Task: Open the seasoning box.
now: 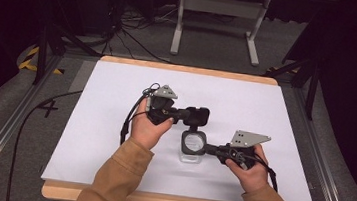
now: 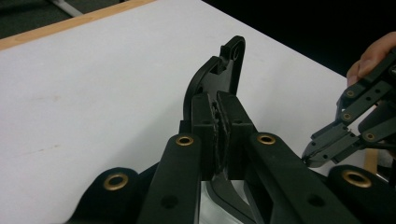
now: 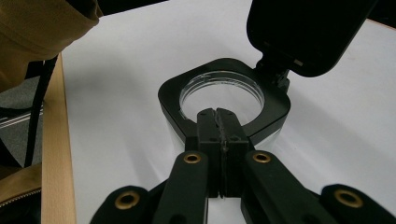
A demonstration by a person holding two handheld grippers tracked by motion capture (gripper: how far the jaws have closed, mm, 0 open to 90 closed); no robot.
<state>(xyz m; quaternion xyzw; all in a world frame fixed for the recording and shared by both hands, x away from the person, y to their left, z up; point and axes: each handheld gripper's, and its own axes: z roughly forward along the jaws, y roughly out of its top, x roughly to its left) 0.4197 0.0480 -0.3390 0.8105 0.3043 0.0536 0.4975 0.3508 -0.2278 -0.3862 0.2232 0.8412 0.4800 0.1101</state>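
Clear container (image 1: 192, 152) with a black collar sits near the middle of the white desk (image 1: 113, 124), upright. Its black flip lid (image 1: 196, 115) is swung open on the hinge at the far side of the collar.

Right gripper (image 1: 210, 148): fingers (image 3: 208, 126) closed tight on the near edge of the black collar (image 3: 173, 100), no gap between them showing. This acts as the anchor.

Left gripper (image 1: 191, 115): fingers (image 2: 205, 121) closed on the lid edge (image 2: 219, 70), pinching it edge-on; the lid stands up out of the fingers in the left gripper view.

Judgement: step in hand is swinging the lid about its hinge while the body is held down.

How to do it well:
- The right gripper should keep downward pressure, so the container doesn't tip or skate on the smooth desk.
- The left gripper should follow the hinge arc rather than pull straight; a straight pull likely loads the hinge or lifts the whole container.
- The pinch on the lid looks shallow and near one edge, so slow rotation is best, as it may slip.
- The right fingers sit at the collar rim, opposite the hinge; if the lid comes down, they should be clear before it seats.
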